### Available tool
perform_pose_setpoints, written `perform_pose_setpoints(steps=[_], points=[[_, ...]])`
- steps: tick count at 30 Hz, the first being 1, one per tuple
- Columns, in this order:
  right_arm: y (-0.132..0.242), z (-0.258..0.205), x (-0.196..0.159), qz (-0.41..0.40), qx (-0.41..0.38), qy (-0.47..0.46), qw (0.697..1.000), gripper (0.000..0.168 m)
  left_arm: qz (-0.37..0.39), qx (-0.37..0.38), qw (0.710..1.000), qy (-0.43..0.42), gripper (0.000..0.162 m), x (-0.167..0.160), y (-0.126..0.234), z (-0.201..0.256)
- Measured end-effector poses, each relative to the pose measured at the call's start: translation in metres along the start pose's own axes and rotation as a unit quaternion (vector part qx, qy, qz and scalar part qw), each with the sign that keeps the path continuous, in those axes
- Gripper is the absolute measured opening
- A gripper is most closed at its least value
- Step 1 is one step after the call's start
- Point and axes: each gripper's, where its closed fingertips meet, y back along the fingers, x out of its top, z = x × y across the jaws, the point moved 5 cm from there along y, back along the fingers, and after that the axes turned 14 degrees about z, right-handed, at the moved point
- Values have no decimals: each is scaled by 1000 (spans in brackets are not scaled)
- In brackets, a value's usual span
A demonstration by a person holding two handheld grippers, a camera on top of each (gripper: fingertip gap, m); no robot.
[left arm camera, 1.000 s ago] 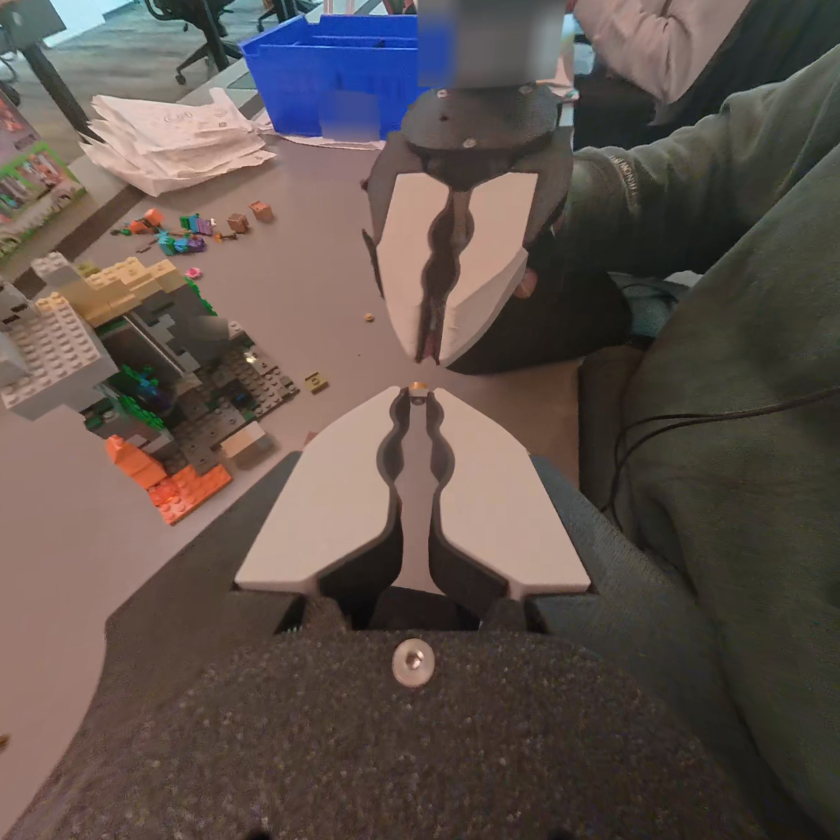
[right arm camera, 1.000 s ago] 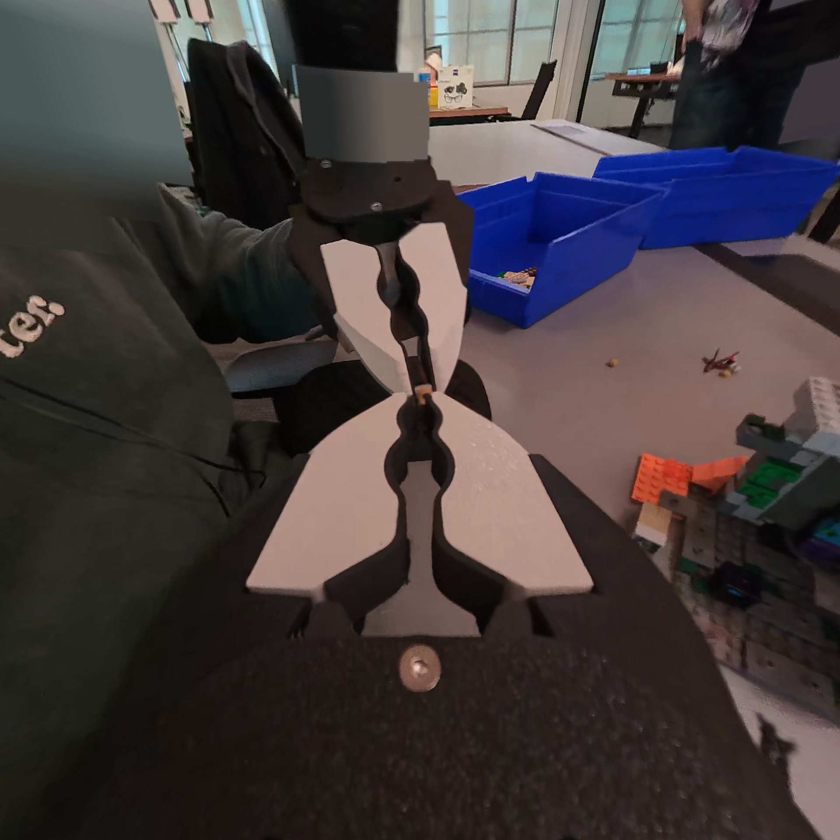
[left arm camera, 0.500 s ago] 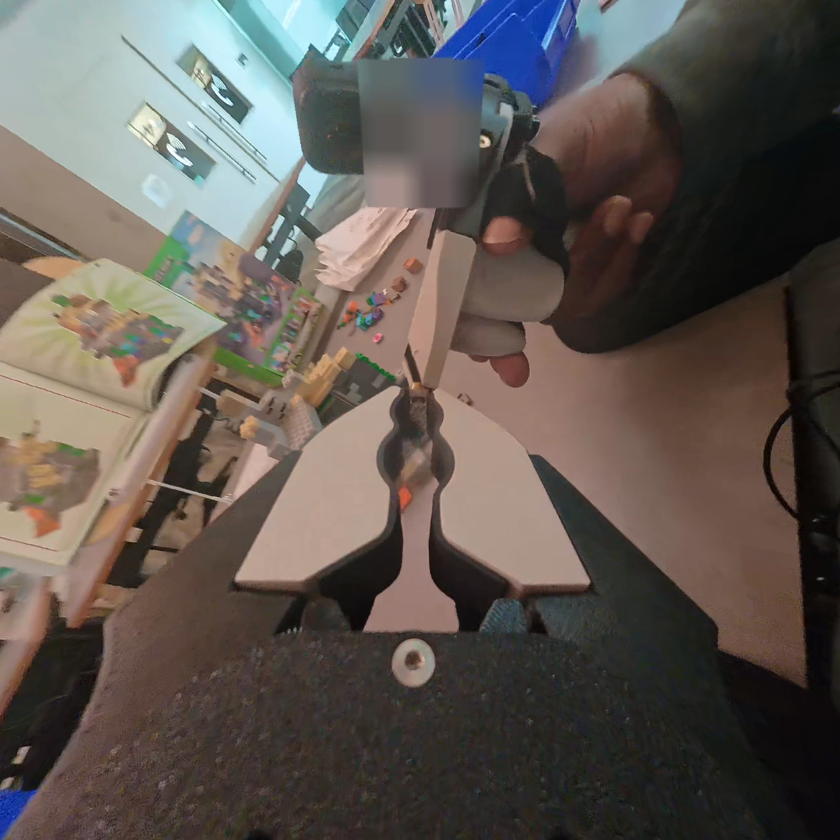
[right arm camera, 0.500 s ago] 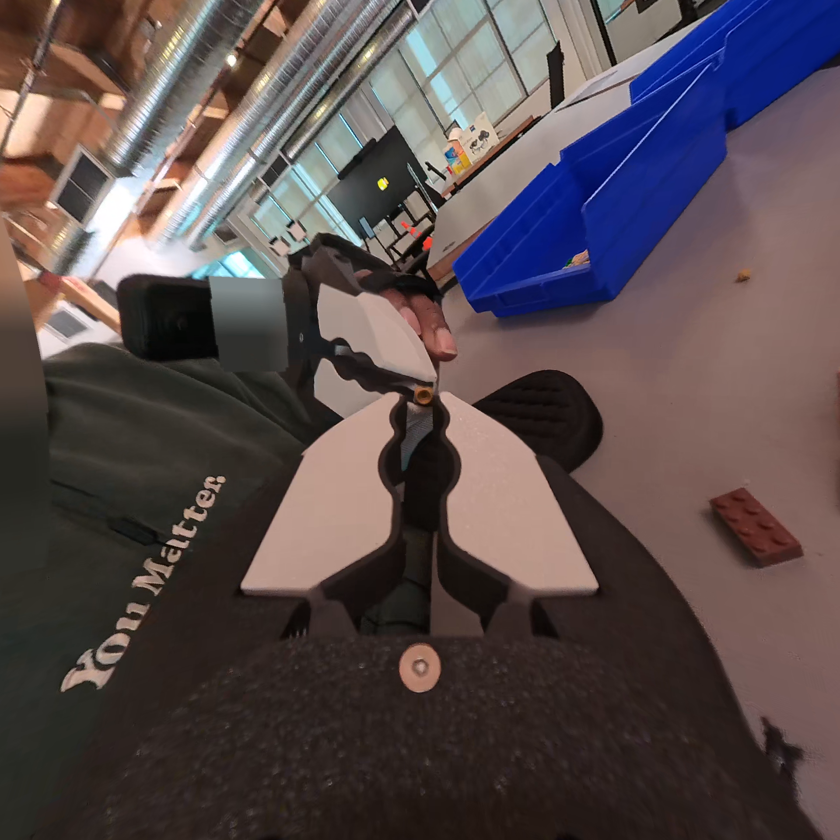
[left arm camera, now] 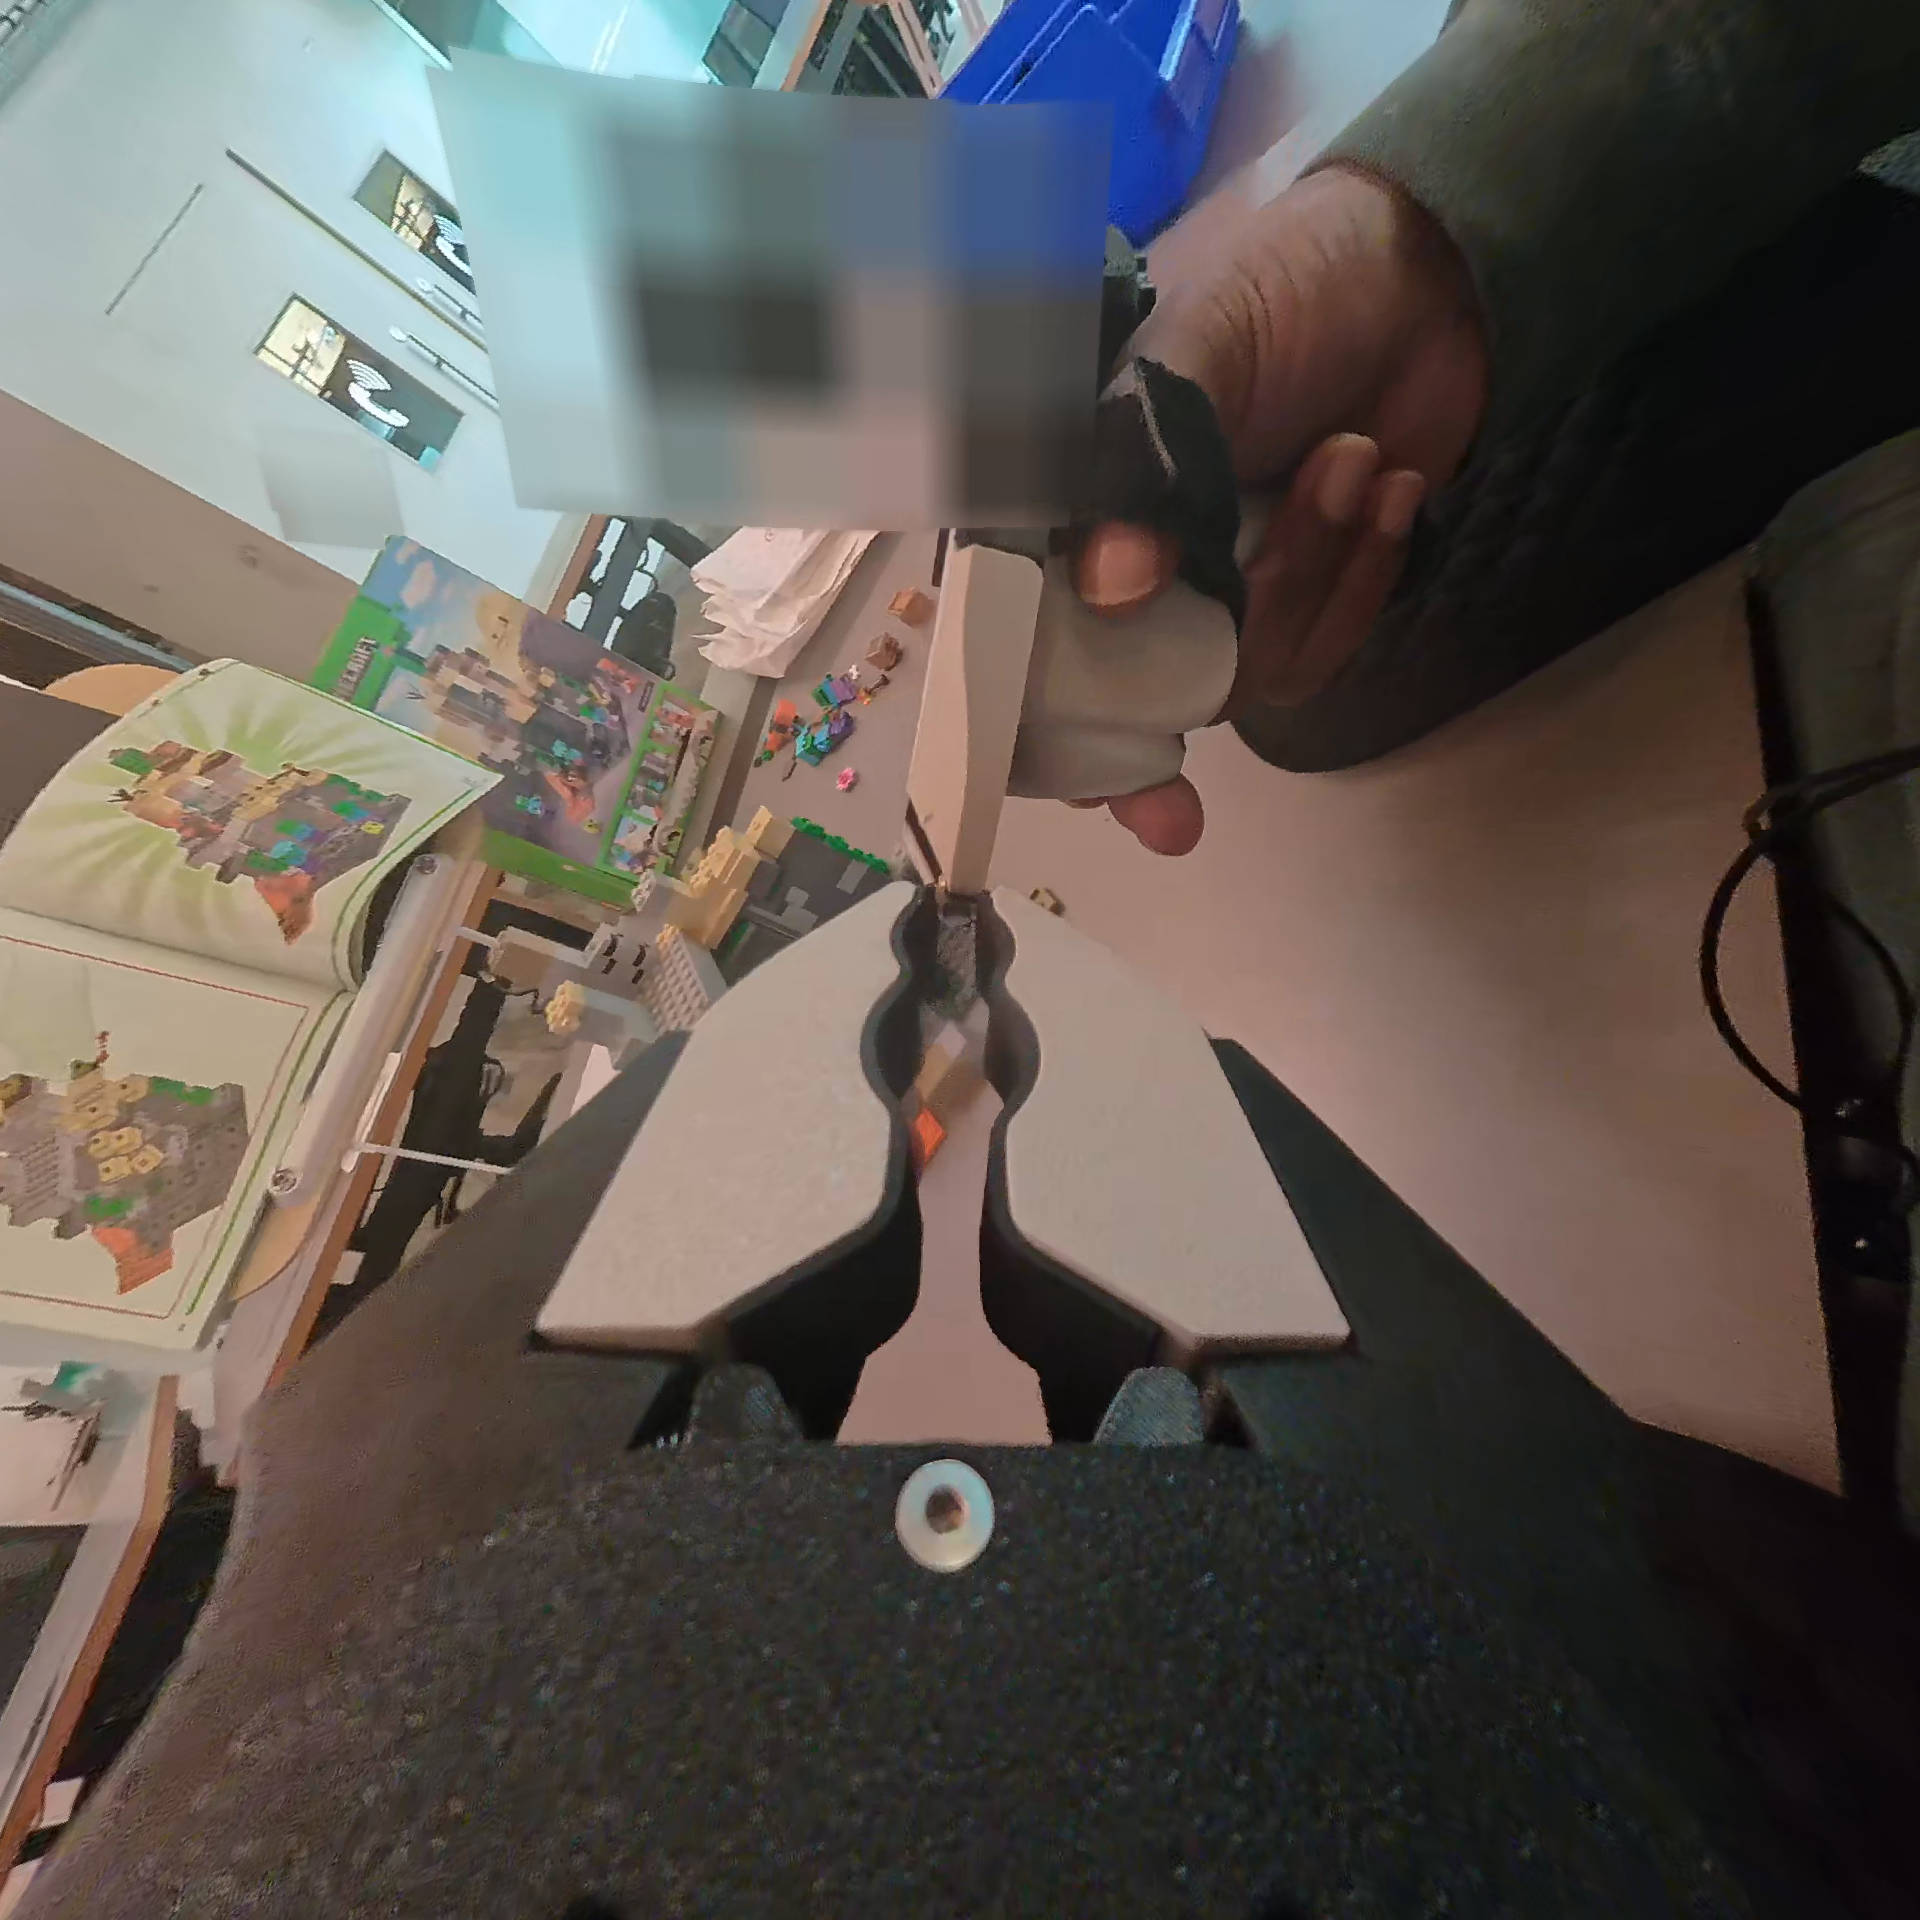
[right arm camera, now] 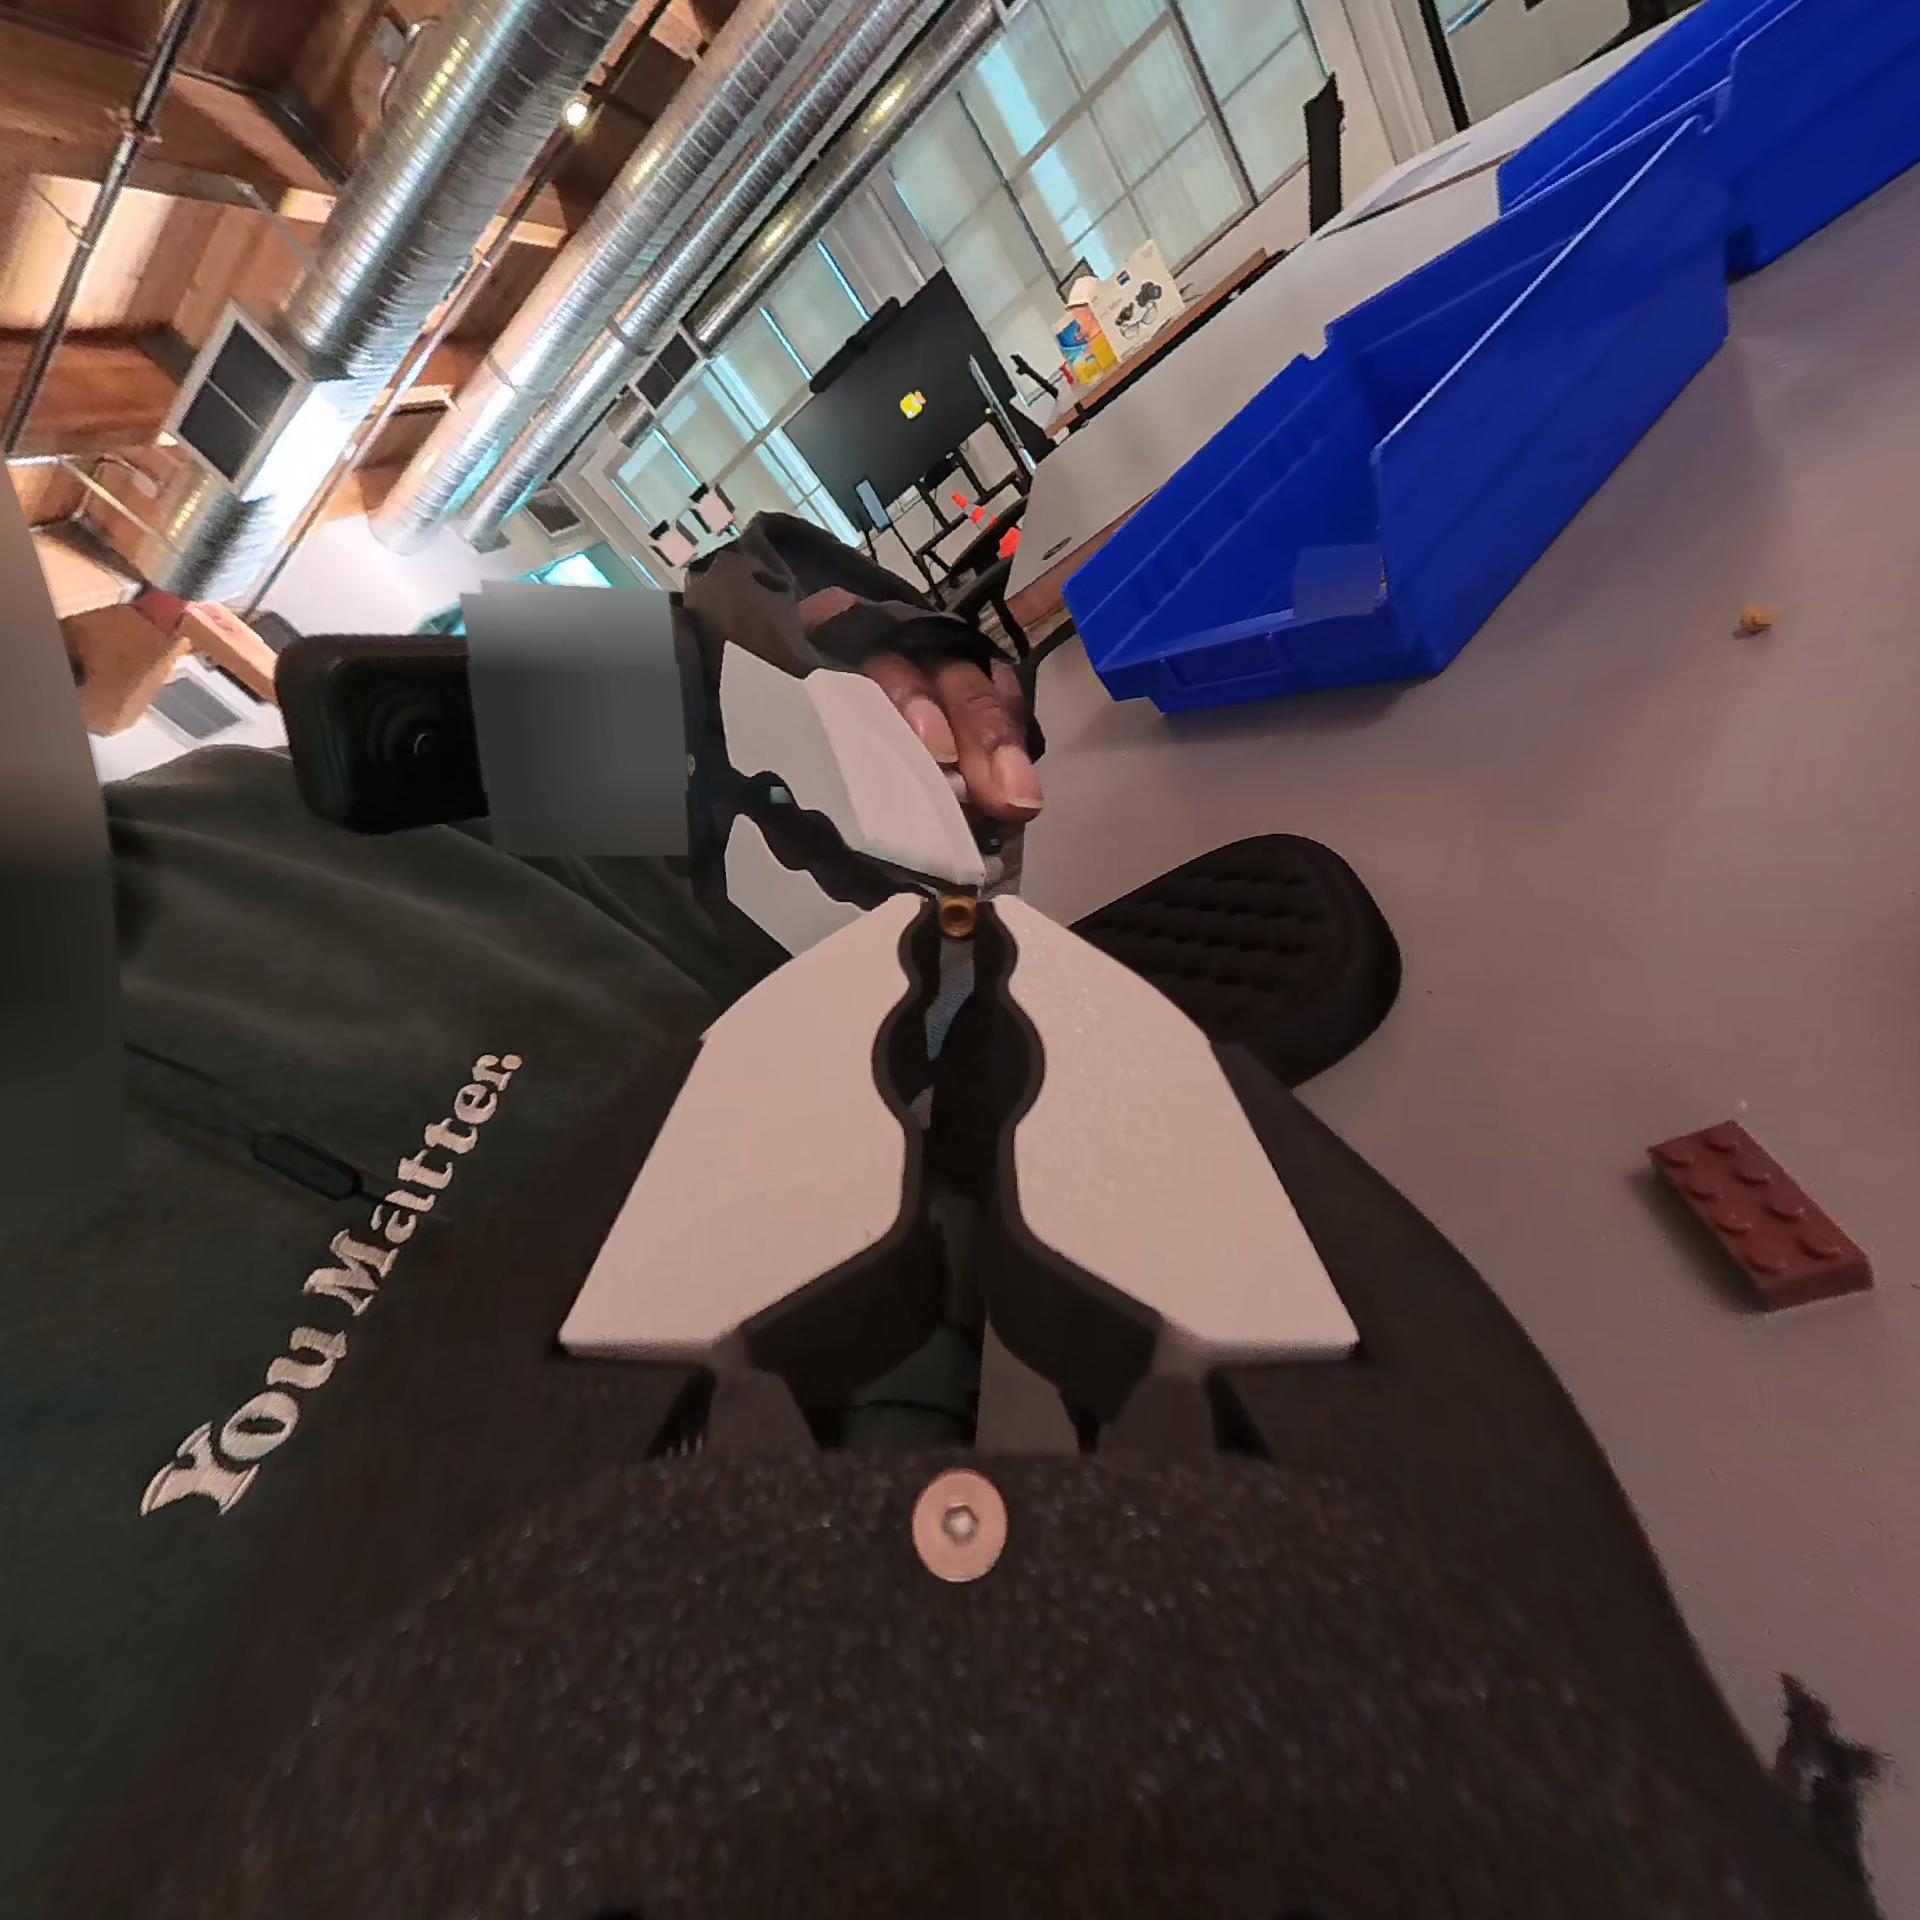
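My left gripper and my right gripper are both shut and meet tip to tip above the grey table. A small gold round piece sits between my right gripper's tips, seen end-on with a hole. The left gripper comes in from above left in the right wrist view and touches that piece. I cannot tell whether it also grips it. In the left wrist view the right gripper shows edge-on, held by a hand. The piece is barely visible there.
A partly built brick model, loose small bricks, a set box and an open instruction booklet lie beyond the left gripper. Blue bins, a brown plate brick and a black padded rest are near the right gripper. Both grippers' tips are close together, under 4 cm apart. The brown plate brick is about 15 cm from both grippers' fingertips.
One second ago the grippers were level with a small gap between their tips. Both have since rolled sideways and closed the gap. Since half a second ago they have barely moved.
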Motion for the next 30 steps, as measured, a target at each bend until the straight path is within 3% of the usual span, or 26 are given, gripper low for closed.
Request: perform_pose_setpoints(steps=[20, 22, 24, 30], points=[[7, -13, 4, 78, 80, -28, 993, 5, 94, -26, 985, 142, 8, 13, 2, -8], [23, -10, 18, 123, 77, -40, 989, 6, 96, -11, 982, 162, 0, 8, 11, -14], [36, -7, 18, 109, 39, 1, 993, 5, 92, -14, 977, 189, 0, 0, 22, -16], [20, -9, 0, 61, 44, 2, 997, 6, 77, -5, 985, 155, 0, -2, 9, -6]])
